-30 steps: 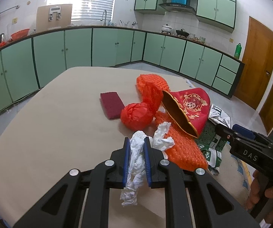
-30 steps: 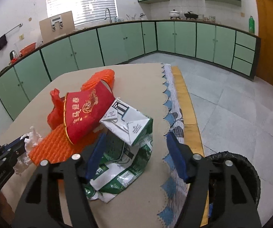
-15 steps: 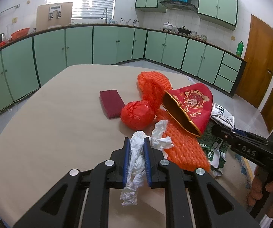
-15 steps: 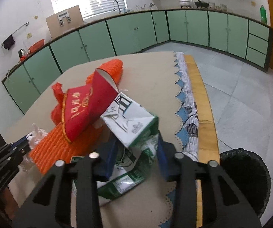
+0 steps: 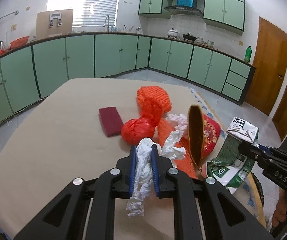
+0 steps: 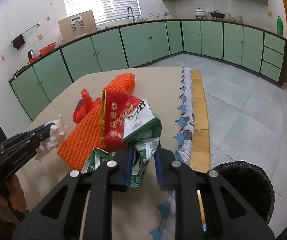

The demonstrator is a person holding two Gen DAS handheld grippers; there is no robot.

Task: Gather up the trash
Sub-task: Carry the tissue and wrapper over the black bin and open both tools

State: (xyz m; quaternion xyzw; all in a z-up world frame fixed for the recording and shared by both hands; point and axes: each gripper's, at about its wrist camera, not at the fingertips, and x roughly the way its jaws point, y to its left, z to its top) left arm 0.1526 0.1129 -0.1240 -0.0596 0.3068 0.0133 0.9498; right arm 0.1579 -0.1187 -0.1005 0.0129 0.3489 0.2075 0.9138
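Observation:
My left gripper (image 5: 144, 150) is shut on a crumpled white tissue (image 5: 143, 166) just above the beige table (image 5: 53, 140). It also shows at the left of the right wrist view as the left gripper (image 6: 47, 129) with the tissue (image 6: 56, 134). The jaws of my right gripper (image 6: 143, 150) are closing, pads pressing on a green-and-white paper package (image 6: 141, 124) raised off the table. In the left wrist view the right gripper (image 5: 247, 150) holds the package (image 5: 241, 129) at far right. A red gift bag (image 5: 209, 134) leans against it, standing on edge.
Orange foam netting (image 5: 153, 100), a knotted red plastic bag (image 5: 136, 132), a dark red pad (image 5: 110, 120) and more white tissue (image 5: 175, 120) lie mid-table. A black-lined bin (image 6: 243, 182) stands on the floor right of the table's scalloped cloth edge (image 6: 183, 108).
The right gripper's jaws have narrowed onto the green-and-white package and lifted it. The red gift bag has tipped up onto its edge. The left gripper still holds the tissue.

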